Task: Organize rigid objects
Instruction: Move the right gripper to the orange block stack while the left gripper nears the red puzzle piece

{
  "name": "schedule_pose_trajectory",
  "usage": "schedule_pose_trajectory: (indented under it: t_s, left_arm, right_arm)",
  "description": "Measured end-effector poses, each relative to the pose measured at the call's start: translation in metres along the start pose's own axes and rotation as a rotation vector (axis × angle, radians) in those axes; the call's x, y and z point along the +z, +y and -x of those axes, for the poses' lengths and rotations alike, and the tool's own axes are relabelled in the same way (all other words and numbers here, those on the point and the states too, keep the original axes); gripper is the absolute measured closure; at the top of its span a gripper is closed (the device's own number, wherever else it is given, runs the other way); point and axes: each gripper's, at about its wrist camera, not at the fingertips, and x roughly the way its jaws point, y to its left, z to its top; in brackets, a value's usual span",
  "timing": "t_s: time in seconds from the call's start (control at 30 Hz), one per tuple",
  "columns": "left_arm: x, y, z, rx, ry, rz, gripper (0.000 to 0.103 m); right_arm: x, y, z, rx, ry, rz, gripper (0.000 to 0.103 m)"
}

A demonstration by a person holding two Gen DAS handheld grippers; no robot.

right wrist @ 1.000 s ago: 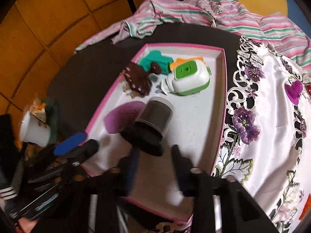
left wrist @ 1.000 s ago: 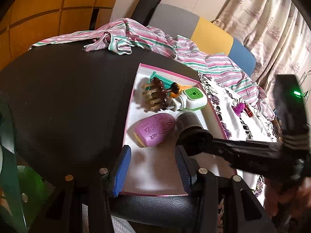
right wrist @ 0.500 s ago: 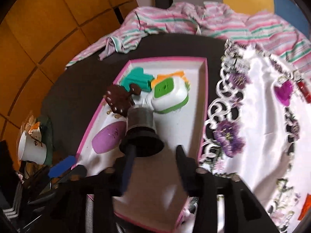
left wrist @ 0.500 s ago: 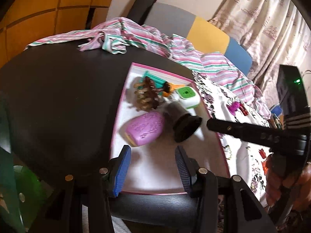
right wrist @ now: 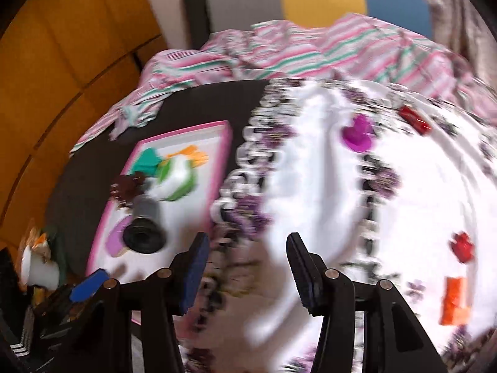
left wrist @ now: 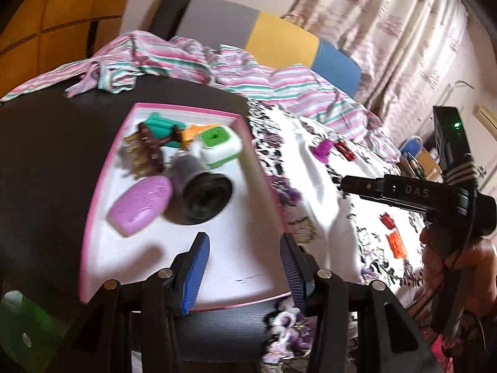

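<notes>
The dark jar (left wrist: 198,191) I was handling lies on its side in the pink-rimmed tray (left wrist: 102,180), mouth toward the camera, touching the purple oval (left wrist: 141,206) beside it. Behind it sit a green-and-white box (left wrist: 219,144), a brown claw clip (left wrist: 149,152), a teal piece (left wrist: 160,126) and an orange piece (left wrist: 194,130), crowded at the tray's far end. The tray rests on the black bench (left wrist: 46,155), its near half bare. My left gripper (left wrist: 245,269) hovers over that half, angled down, jaws part open and holding nothing. My right gripper (right wrist: 245,272) is off to the side over the floral cloth (right wrist: 326,186), jaws apart and empty; the view is blurred. On the cloth lie a magenta piece (right wrist: 357,133) and red (right wrist: 414,119) and orange (right wrist: 455,300) ones.
</notes>
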Motion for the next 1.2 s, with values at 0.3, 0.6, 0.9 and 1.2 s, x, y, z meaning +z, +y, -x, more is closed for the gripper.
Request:
schedule_pose_trajectory:
  t_s: [0.3, 0.6, 0.9, 1.2]
  left_arm:
    - [0.002, -0.039, -0.013, -0.065, 0.046, -0.081, 0.056]
    - [0.002, -0.078, -0.022, -0.104, 0.084, -0.169, 0.054]
    - [0.000, -0.111, -0.037, -0.129, 0.128, -0.230, 0.053]
    - [0.004, -0.161, -0.064, -0.163, 0.184, -0.322, 0.053]
  right_arm:
    - [0.004, -0.124, 0.040, -0.114, 0.050, -0.258, 0.049]
    - [-0.008, -0.216, 0.032, -0.174, 0.259, -0.425, 0.048]
    - [-0.032, -0.234, 0.003, -0.148, 0.419, -0.347, 0.059]
    - [-0.034, -0.248, 0.002, -0.127, 0.410, -0.340, 0.075]
